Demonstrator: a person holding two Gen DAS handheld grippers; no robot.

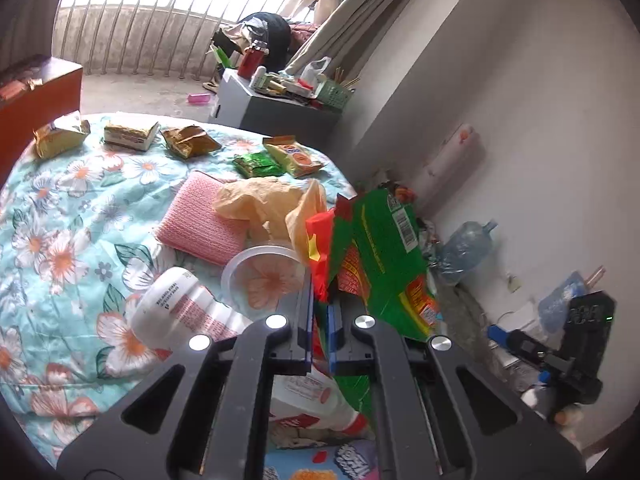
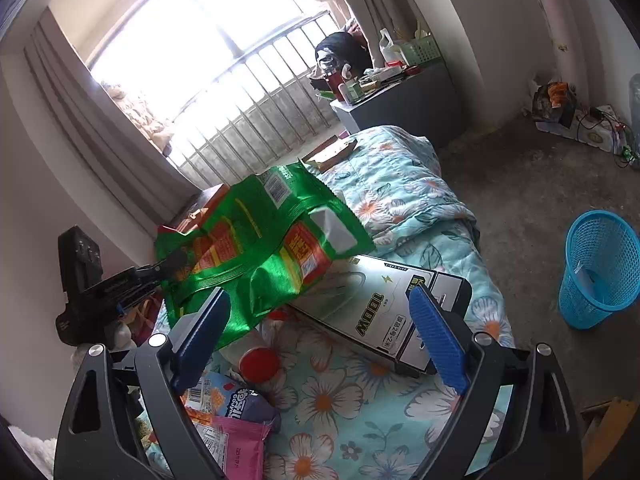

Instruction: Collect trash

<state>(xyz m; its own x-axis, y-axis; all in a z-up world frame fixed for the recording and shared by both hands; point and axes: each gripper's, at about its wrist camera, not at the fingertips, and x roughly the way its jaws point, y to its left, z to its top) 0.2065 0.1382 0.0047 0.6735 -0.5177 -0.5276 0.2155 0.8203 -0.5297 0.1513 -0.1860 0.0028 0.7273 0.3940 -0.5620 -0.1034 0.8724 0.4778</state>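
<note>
The left gripper has its fingers clenched on a green bag, lifted off the bed and hanging crumpled between them. The right gripper is released, fingers wide apart, with a white box lying on the quilt between and just beyond them; nothing is touched by its pads.

To my eye the collecting has barely begun. Much litter remains on the bed: beyond the left fingers lie a yellow plastic bag, a clear lid, a pink cloth, and farther off several snack packets. Just beside the left fingers, on their left, rests a white bottle. Below the right fingers sit a pink wrapper, a red-capped bottle and a blue packet.

The only container for trash I can see is a blue basket on the floor, well apart to the right of the right fingers. It holds what looks like one pale scrap; otherwise it seems nearly empty. The green bag has yet to reach it.
</note>
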